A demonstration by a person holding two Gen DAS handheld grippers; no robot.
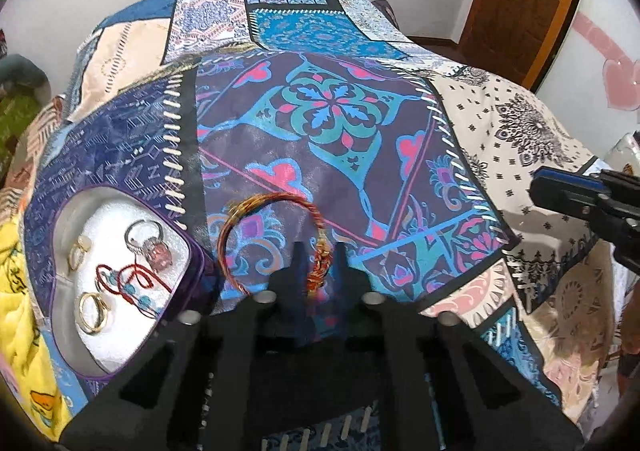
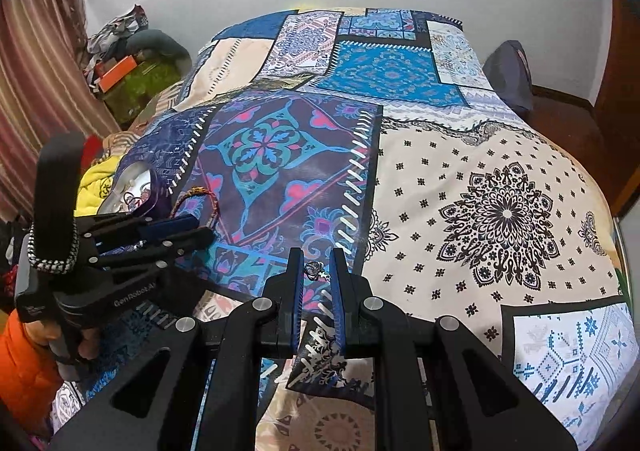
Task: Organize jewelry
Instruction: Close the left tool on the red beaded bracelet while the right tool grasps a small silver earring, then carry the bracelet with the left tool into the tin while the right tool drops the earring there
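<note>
Left gripper (image 1: 318,263) pinches the knotted end of a red-gold thread bracelet (image 1: 240,211), loop lying on the patchwork bedspread (image 1: 500,123). Just left, an open jewelry box (image 1: 64,303) holds 3 rings (image 1: 93,312) and a red cord piece (image 1: 132,275). Right gripper (image 2: 318,271) is closed on a small silver ring (image 2: 312,270) just above the bedspread.

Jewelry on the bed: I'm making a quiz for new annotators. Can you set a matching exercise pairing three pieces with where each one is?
Things:
1. red-and-gold bracelet
2. gold ring
3. small silver piece

Places:
A. on the white foam in the jewelry box
B. between the fingers of the right gripper
C. pinched at its knot by the left gripper

Pairs: 1-C, 2-A, 3-B
</note>
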